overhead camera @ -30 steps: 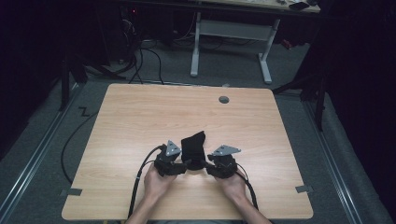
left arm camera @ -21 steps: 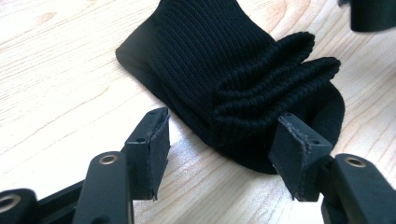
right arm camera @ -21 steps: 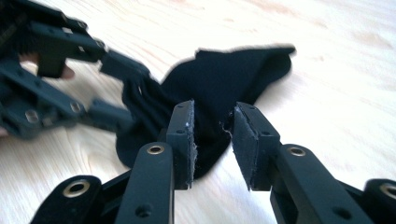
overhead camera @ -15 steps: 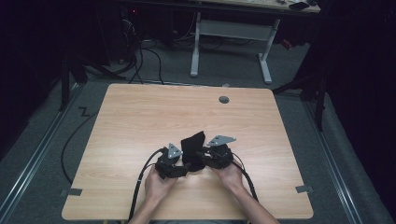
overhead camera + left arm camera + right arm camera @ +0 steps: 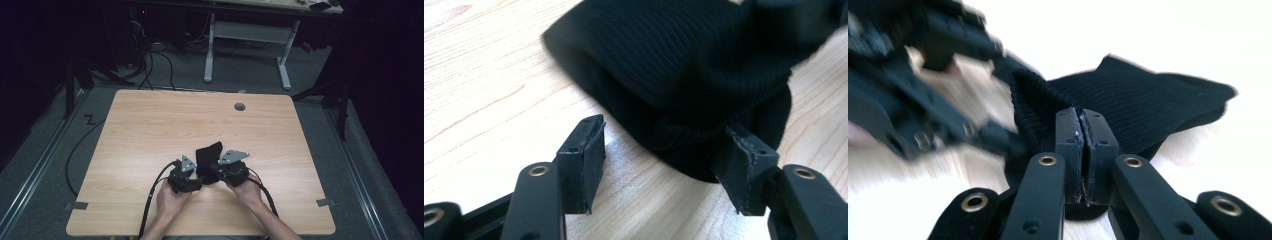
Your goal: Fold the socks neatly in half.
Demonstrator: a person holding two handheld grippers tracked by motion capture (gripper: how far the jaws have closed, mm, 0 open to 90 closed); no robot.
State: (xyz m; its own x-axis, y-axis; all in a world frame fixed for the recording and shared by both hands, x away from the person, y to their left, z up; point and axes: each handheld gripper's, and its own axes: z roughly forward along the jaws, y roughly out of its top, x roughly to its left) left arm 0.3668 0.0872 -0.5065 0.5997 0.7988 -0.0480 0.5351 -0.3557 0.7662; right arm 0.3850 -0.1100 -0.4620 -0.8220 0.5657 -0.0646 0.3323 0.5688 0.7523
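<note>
A black ribbed sock point(image 5: 209, 151) lies on the wooden table point(image 5: 150, 125) between my two grippers. My right gripper point(image 5: 212, 172) has just been closing, and in its own view its jaws point(image 5: 1081, 117) are shut on the sock's point(image 5: 1148, 105) ribbed cuff, pinching the fabric edge and lifting it a little. My left gripper point(image 5: 198, 173) is open beside the same end. In its own view the open gripper point(image 5: 664, 150) straddles the cuff's corner, one pad point(image 5: 744, 165) against the sock point(image 5: 684, 60). The left gripper point(image 5: 933, 75) appears blurred in the right gripper view.
A round cable hole point(image 5: 240, 106) sits near the table's far edge. Cables point(image 5: 150, 65) and the legs of another desk point(image 5: 210, 50) are on the floor beyond. Both forearms come in over the near edge.
The right gripper has moved in to the left against the sock, shut on its cuff and risen slightly. The left gripper has stayed in place, still open.
</note>
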